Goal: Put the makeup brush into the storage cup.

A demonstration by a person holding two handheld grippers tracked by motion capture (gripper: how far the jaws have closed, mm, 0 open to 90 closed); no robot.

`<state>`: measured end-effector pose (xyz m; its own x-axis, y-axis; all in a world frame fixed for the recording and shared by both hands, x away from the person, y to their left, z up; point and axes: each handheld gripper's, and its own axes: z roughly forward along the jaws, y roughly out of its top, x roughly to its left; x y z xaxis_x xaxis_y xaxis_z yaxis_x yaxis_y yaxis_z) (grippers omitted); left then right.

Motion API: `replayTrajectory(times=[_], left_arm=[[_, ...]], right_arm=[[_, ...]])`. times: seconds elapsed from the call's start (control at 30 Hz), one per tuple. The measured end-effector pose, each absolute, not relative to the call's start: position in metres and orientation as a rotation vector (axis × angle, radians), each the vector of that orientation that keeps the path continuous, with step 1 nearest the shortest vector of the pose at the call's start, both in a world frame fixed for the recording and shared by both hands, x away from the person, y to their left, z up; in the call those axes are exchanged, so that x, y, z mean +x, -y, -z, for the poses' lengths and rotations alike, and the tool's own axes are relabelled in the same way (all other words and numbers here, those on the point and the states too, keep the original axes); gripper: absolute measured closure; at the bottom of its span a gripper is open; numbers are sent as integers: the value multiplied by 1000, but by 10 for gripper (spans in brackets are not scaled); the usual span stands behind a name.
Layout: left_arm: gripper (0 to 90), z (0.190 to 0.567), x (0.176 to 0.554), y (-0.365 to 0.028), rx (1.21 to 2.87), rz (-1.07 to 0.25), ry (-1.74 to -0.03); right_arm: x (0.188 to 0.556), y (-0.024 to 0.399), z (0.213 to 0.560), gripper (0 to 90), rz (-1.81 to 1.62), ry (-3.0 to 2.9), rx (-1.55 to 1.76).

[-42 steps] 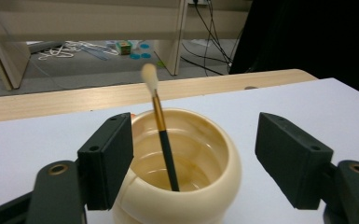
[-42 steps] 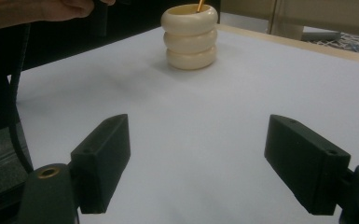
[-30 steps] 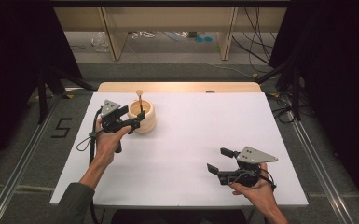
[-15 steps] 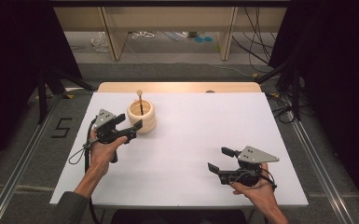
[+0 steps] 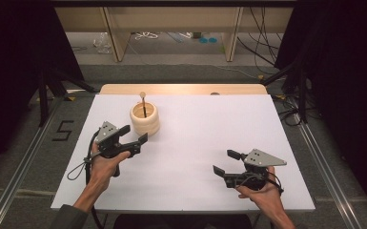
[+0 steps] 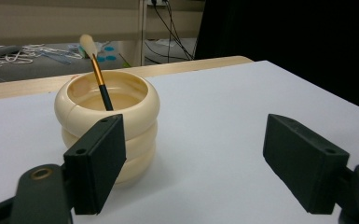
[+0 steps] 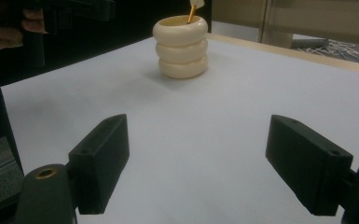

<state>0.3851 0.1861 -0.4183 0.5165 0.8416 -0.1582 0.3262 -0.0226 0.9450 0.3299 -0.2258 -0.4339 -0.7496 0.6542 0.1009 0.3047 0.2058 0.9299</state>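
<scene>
A cream ribbed pot [image 5: 145, 119] stands on the white table top [image 5: 205, 129] at the back left. A brush [image 5: 144, 104] with a dark and orange handle and pale tip leans inside it, tip up. My left gripper [image 5: 134, 134] hovers open just in front and to the left of the pot, holding nothing. In the left gripper view the pot [image 6: 107, 123] sits close ahead, partly behind the left jaw, with the brush [image 6: 98, 74] sticking out. My right gripper [image 5: 226, 162] is open and empty near the front right. The right gripper view shows the pot [image 7: 181, 46] far off.
A wooden strip [image 5: 181, 88] runs along the table's far edge. Beyond it stand shelf legs [image 5: 117, 40] and loose cables [image 5: 147, 36] lie on the floor. Metal rails [image 5: 324, 167] flank the table. A "5" mark [image 5: 63, 130] is on the floor at left.
My left gripper has drawn back from the pot, toward the person and slightly left, with open jaws. The brush stays in the pot. The right gripper has barely moved.
</scene>
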Motion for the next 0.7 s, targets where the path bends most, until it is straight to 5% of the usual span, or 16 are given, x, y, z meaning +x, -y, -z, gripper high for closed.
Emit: replayTrajectory(times=[0.7], left_arm=[[188, 429, 358, -178, 1658, -534, -961]], right_arm=[[330, 225, 434, 222, -1564, -2135, 900]])
